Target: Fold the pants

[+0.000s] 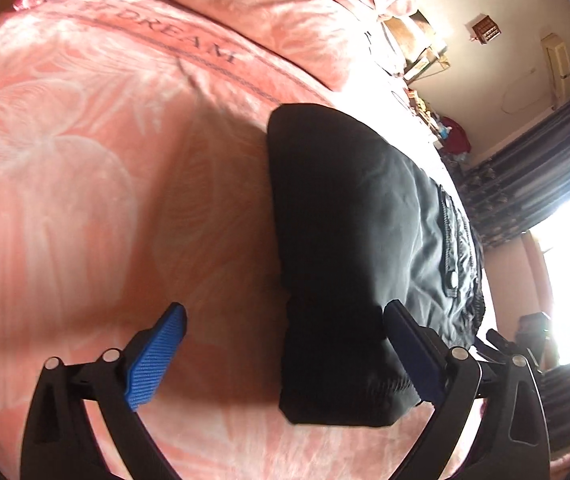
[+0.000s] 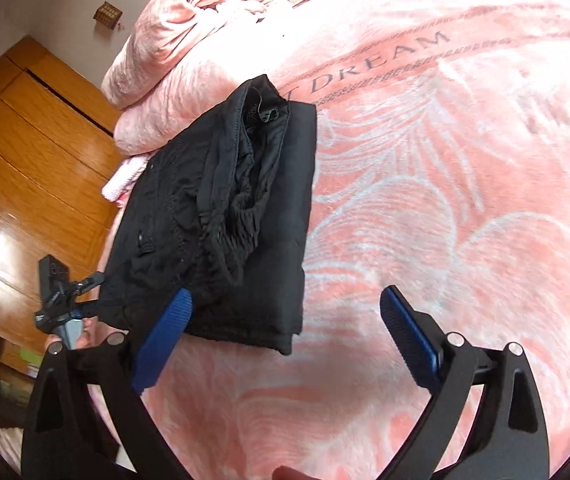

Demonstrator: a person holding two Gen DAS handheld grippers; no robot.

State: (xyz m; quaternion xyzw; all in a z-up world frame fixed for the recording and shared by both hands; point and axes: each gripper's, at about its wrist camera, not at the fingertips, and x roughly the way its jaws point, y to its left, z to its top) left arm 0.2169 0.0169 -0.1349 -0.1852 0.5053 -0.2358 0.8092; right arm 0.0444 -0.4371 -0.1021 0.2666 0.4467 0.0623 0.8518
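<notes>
- Now both sets of jaws stand wide, nothing gripped. Left gripper (image 1: 285, 330) straddles the near edge of the pants (image 1: 349, 240); cloth lies between the fingers but no pad presses it. Right gripper (image 2: 285, 308) hangs over the near right corner of the bundle, empty.
- Pants (image 2: 225, 216): black, folded into a compact block, waistband layers uppermost, lying toward one edge of the bed.
- Risk: the left gripper's right finger seems to touch the fabric; pulling away could snag the top layer and spring the fold open.
- Risk: the stack looks thick and soft; a nudge might slide it on the plush pile.
- Surface: pink blanket (image 2: 445, 200) with pale leaf pattern and "DREAM" lettering; bunched quilt (image 2: 173, 40) at the far end.
- Room: wooden wardrobe (image 2: 25, 152) beside the bed; bright window, dark curtains (image 1: 533, 176).
</notes>
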